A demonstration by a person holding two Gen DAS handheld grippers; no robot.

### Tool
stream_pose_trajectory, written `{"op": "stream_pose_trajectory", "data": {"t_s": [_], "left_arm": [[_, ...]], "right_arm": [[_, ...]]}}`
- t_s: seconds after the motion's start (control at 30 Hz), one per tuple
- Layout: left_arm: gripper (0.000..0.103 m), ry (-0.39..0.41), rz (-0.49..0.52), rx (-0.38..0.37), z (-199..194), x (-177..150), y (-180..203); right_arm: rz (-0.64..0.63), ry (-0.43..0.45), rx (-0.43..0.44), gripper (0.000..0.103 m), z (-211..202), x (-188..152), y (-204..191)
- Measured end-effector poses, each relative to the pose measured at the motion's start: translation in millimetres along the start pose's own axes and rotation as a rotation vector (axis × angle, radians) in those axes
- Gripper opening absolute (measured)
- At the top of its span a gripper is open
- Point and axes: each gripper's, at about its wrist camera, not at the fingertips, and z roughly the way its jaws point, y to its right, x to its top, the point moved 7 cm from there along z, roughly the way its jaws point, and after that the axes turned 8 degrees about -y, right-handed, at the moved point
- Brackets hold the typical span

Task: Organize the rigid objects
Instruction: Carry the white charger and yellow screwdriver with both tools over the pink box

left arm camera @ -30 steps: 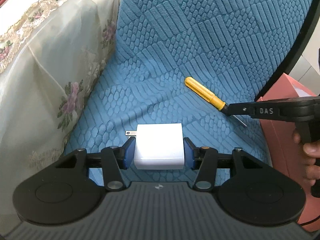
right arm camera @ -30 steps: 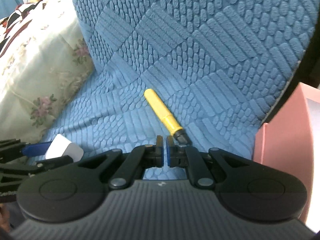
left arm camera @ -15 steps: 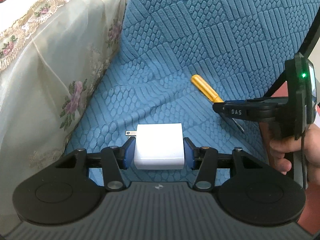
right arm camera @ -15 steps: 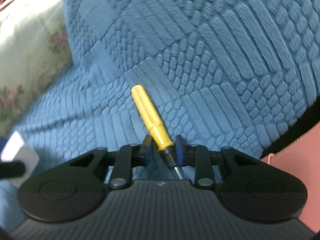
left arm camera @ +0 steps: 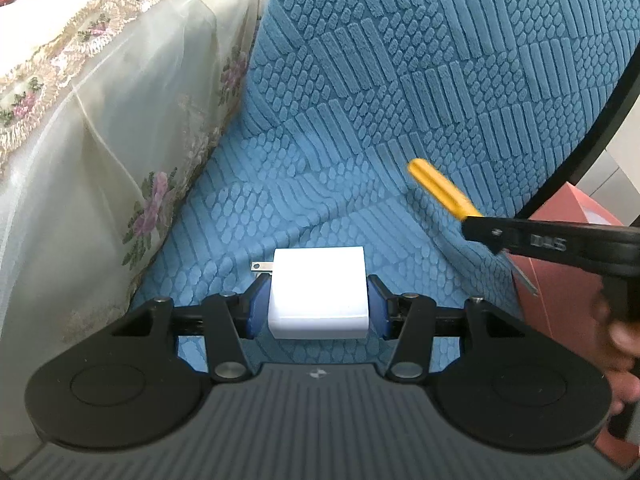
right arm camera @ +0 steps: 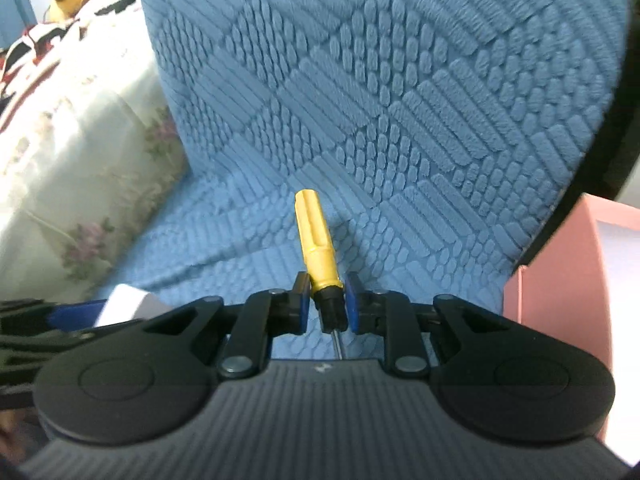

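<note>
1. Slippage is my first worry: my right tool (right arm camera: pixel 327 305) has the yellow screwdriver (right arm camera: pixel 316 240) between its blue pads right at the black collar where handle meets shaft, and the jaws are closing on it. That collar is narrow and round, so the long handle could pivot or swing down if the pinch is loose.
2. Screwdriver position adds to it: in the left wrist view it looks lifted off the blue chair cushion (left arm camera: pixel 420 92) and blurred, with its metal tip poking out below the tool. A drop would land it on soft fabric (or let it slide toward the crease at the chair back).
3. My left tool (left arm camera: pixel 318 306) is pinching the white charger (left arm camera: pixel 318 294) squarely across its sides, just above the seat. The smooth plastic could slip out if I tilt.
4. The pink box (right arm camera: pixel 560 280) sits beside the chair on the right, probably the drop spot. The shaft tip could catch its rim on the way over.
5. Both tools work near each other, so a careless swing could knock the charger.
</note>
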Motion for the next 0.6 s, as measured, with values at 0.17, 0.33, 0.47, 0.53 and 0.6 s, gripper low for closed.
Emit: {"op": "stream_pose_trajectory", "data": {"t_s": [0.17, 0.33, 0.47, 0.53, 0.6], "left_arm": [[0.056, -0.004, 0.030, -0.004, -3, -3, 6], [0.056, 0.017, 0.078, -0.003, -13, -4, 17], [0.056, 0.023, 0.073, -0.015, -20, -10, 20], [0.056, 0.026, 0.069, -0.027, -24, -13, 23], [0.056, 0.023, 0.071, -0.040, -28, -18, 27]], "right_arm": [[-0.015, 0.003, -0.001, 0.022, -21, -11, -15], [0.002, -0.050, -0.018, 0.022, -32, -32, -20], [0.035, -0.074, -0.021, 0.022, -46, -48, -17], [0.043, -0.086, -0.028, 0.022, -50, -56, -20], [0.066, -0.092, -0.023, 0.022, -56, -64, -20]]}}
